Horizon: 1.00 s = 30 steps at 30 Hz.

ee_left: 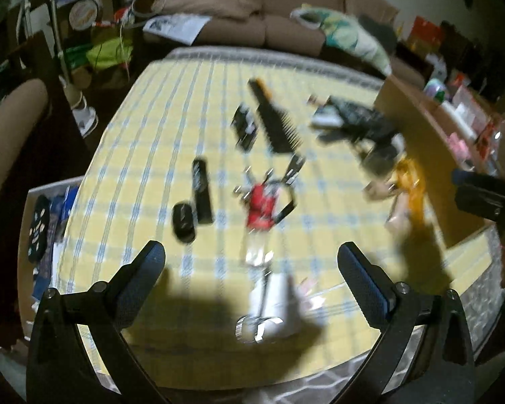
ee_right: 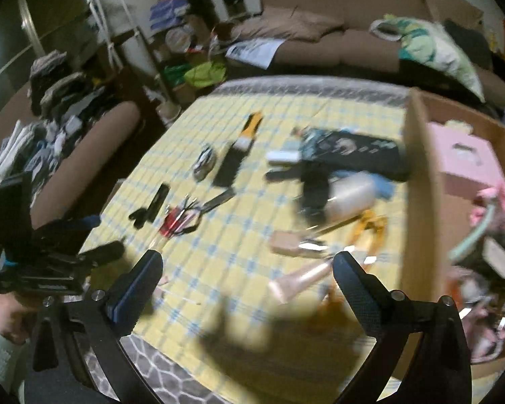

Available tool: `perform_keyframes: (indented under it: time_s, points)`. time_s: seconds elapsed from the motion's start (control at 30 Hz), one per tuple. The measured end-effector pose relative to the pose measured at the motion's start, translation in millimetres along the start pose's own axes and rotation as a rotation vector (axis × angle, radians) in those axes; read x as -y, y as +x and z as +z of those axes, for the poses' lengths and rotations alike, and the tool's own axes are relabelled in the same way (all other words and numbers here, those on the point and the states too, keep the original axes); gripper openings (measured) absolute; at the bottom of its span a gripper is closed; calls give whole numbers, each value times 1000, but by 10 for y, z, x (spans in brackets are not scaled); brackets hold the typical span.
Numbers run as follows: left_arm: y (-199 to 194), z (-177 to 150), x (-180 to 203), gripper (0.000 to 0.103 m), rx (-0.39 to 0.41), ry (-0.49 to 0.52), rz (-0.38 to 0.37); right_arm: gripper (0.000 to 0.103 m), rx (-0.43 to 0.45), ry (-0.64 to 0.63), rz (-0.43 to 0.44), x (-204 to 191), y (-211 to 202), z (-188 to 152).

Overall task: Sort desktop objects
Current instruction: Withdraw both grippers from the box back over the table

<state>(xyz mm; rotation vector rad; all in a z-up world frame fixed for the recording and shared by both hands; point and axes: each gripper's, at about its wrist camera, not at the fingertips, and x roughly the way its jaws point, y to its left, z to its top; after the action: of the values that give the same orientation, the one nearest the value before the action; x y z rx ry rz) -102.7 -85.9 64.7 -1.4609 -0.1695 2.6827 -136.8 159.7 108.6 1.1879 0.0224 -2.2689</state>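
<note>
Ahead of left tool (ee_left: 251,262) | red pouch (ee_left: 261,207) | apart, tool wide

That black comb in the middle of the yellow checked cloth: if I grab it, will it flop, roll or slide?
The black comb looks like a flat, rigid bar with teeth, so it should probably stay stiff and not roll. Lying flat on the cloth, it gives little edge to pinch and may slide when nudged. Blur hides finer detail. Both grippers, left and right, are open and empty.

Clutter fills table (ee_left: 144,107) mid; cardboard box (ee_right: 421,181) walls right; left edge free.
</note>
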Motion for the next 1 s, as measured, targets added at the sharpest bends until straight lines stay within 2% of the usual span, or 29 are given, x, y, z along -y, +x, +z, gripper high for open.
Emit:
perform_keyframes:
  time_s: [0.17, 0.4, 1.0]
  points:
    - [80, -90, -154, 103, -48, -22, 31, 103, -100, -46, 1, -277, 428, -52]
    - [186, -210, -412, 103, -98, -60, 83, 103, -181, -108, -10, -557, 851, -162]
    - [154, -315, -672, 103, -115, -94, 145, 103, -250, -196, 38, -1055, 1265, -298]
